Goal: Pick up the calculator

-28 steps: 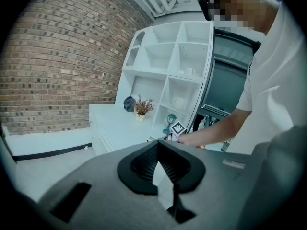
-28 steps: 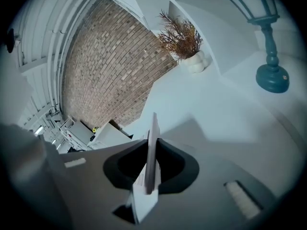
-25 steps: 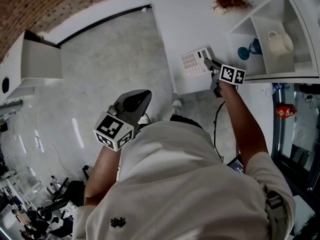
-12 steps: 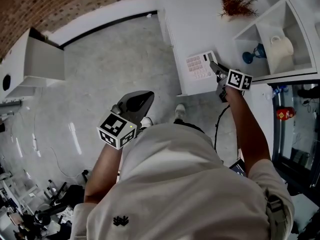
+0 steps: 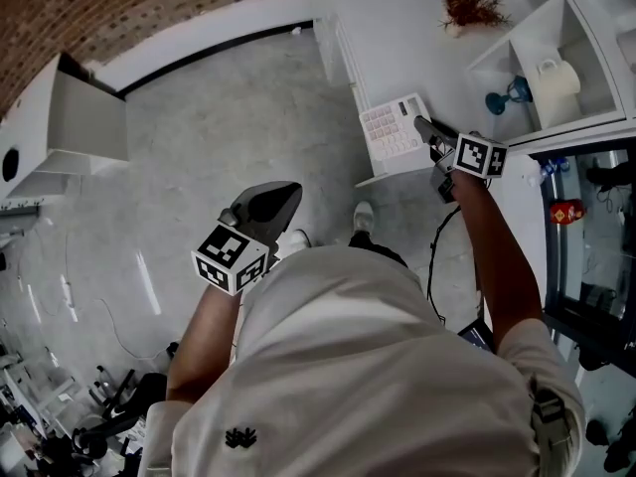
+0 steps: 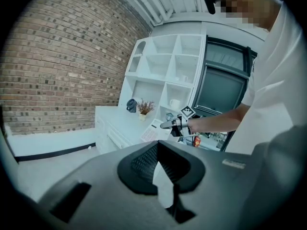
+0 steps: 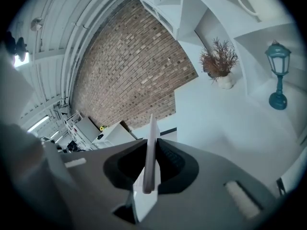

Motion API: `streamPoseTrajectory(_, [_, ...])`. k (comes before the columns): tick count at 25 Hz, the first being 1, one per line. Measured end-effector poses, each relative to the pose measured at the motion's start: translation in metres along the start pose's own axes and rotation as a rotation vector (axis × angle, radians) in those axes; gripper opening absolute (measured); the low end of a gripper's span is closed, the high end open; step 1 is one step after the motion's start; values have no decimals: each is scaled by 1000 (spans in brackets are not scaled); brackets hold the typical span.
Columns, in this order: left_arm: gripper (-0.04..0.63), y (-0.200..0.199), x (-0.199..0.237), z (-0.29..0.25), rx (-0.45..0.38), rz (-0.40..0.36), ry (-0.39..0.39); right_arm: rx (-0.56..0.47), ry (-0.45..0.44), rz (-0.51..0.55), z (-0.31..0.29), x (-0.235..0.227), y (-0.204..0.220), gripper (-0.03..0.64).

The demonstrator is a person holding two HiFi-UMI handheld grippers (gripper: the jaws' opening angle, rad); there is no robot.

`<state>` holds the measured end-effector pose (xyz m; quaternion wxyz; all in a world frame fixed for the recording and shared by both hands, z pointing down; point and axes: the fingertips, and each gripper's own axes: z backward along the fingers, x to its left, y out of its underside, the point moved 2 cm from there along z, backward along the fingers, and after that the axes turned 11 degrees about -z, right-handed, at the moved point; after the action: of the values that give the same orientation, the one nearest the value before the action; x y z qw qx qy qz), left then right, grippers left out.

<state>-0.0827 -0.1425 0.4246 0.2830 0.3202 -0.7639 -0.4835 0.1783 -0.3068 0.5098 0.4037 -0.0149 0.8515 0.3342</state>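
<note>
The calculator [image 5: 392, 129] is white with pale keys and hangs lifted over the front edge of the white counter [image 5: 397, 28]. My right gripper [image 5: 422, 124] is shut on its right end. In the right gripper view the calculator [image 7: 152, 147] stands edge-on, pinched between the two pads. From the left gripper view, the calculator [image 6: 152, 130] and the right gripper [image 6: 168, 124] show far off by the counter. My left gripper [image 5: 290, 189] hangs over the grey floor, well to the left of the counter, jaws together and holding nothing.
A dried plant in a pot [image 5: 467, 3] stands at the back of the counter. The white shelf unit [image 5: 586, 117] to the right holds a blue lantern [image 5: 507, 95] and a white mug [image 5: 555, 78]. A white cabinet [image 5: 70, 127] stands far left.
My right gripper has risen with the calculator, which now sits off the counter top. The left gripper has drifted slightly and stays shut.
</note>
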Motion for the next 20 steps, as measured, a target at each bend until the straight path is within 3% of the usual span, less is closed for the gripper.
streamPoseTrajectory(20, [6,59,-7,77,12,8,58,-14,-46,28,19,112,74,63])
